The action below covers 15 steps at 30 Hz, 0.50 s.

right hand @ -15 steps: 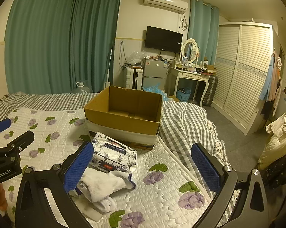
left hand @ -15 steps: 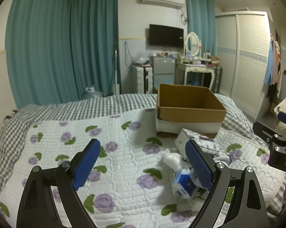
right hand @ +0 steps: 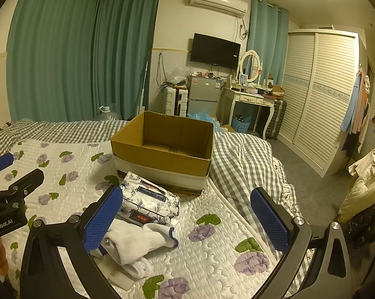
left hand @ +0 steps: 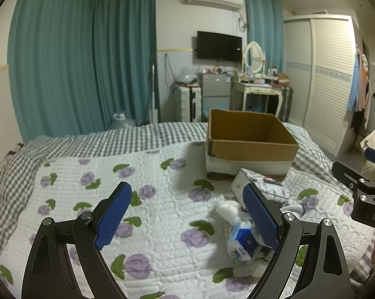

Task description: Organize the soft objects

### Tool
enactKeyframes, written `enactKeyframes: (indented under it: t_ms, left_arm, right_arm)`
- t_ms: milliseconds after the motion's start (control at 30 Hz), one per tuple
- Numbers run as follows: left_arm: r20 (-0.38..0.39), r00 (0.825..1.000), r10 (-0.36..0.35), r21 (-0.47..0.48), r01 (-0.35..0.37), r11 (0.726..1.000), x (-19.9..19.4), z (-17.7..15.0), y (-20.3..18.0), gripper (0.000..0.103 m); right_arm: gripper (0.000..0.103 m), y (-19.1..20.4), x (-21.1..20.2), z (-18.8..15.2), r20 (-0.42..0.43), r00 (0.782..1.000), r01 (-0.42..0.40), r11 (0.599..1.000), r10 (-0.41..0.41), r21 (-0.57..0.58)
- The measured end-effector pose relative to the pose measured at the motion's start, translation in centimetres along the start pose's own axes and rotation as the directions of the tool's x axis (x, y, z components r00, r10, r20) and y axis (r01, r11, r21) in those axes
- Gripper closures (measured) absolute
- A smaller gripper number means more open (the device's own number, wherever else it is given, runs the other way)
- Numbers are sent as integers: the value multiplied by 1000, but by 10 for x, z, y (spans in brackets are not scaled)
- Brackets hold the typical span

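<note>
Soft objects: white socks (right hand: 140, 243), floral tissue pack (right hand: 150, 203) and blue packet (left hand: 241, 244) are lying heaped on the quilt (left hand: 162, 199) before the cardboard box (right hand: 162, 149). Left gripper (left hand: 187, 214) and right gripper (right hand: 187, 221) are hovering wide apart, holding nothing.

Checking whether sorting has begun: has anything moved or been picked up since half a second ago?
No visible change. Both tools, left and right, stay open and hold nothing. The cardboard box, tissue pack and white socks lie on the quilt as before.
</note>
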<state>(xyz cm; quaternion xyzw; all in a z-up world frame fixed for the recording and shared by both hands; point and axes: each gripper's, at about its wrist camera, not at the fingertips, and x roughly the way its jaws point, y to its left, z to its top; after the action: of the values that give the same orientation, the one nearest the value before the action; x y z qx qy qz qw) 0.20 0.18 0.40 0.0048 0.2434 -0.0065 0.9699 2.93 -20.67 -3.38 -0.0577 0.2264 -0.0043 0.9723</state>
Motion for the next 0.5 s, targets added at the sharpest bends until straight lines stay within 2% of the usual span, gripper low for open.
enactKeyframes:
  t_ms: [500]
  left_arm:
    - [-1,1000,0,0,0,1000,0,1,1,11]
  right_arm:
    - [0,1,1,0,-3,1000,1,1000,-1,-2]
